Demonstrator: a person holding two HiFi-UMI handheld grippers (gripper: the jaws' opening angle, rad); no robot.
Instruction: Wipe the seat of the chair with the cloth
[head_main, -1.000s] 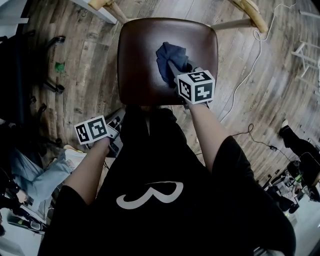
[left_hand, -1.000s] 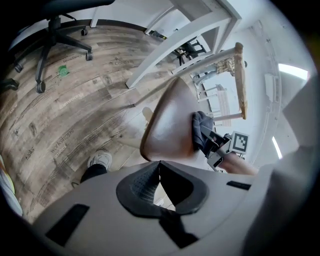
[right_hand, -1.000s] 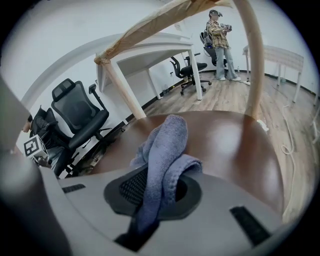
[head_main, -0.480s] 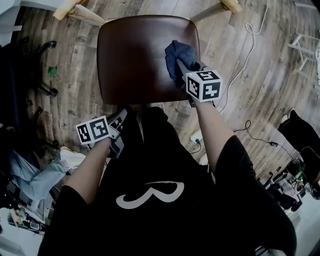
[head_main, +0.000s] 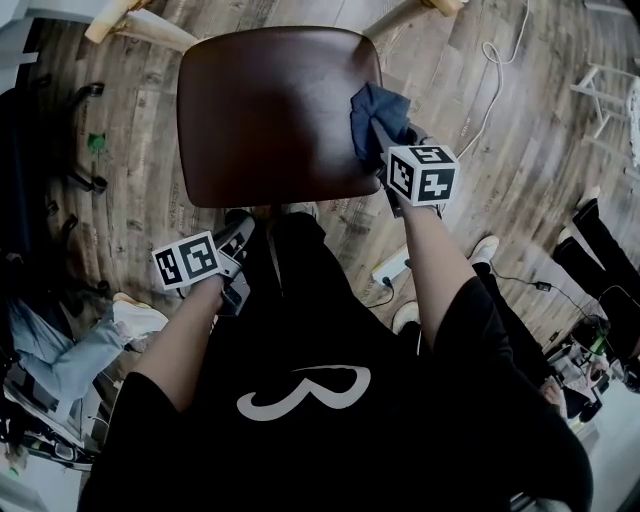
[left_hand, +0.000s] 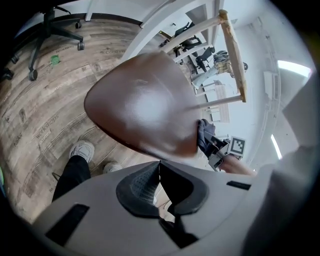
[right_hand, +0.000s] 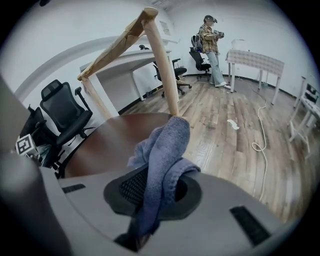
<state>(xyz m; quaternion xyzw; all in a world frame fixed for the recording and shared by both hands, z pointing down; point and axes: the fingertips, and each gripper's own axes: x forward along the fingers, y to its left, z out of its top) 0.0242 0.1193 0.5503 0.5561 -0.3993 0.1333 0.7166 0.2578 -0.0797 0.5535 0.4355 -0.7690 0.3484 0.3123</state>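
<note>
Right gripper (head_main: 384, 132) is clamped on the bunched blue cloth (head_main: 372, 105). The cloth sits at the 3 o'clock rim of the brown chair seat (head_main: 260, 110), partly overhanging the floor. Left gripper (head_main: 238, 236) is near the seat's 6 o'clock edge, jaws pressed together on nothing.

Risks: the wad may ride off the rim, so the stroke wipes air. The cloth is pinched by one narrow fold, so drag on the seat could pull it free.

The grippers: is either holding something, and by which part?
The right gripper pinches the blue cloth by a bunched fold; the rest sticks out ahead. The left gripper is shut, empty.
</note>
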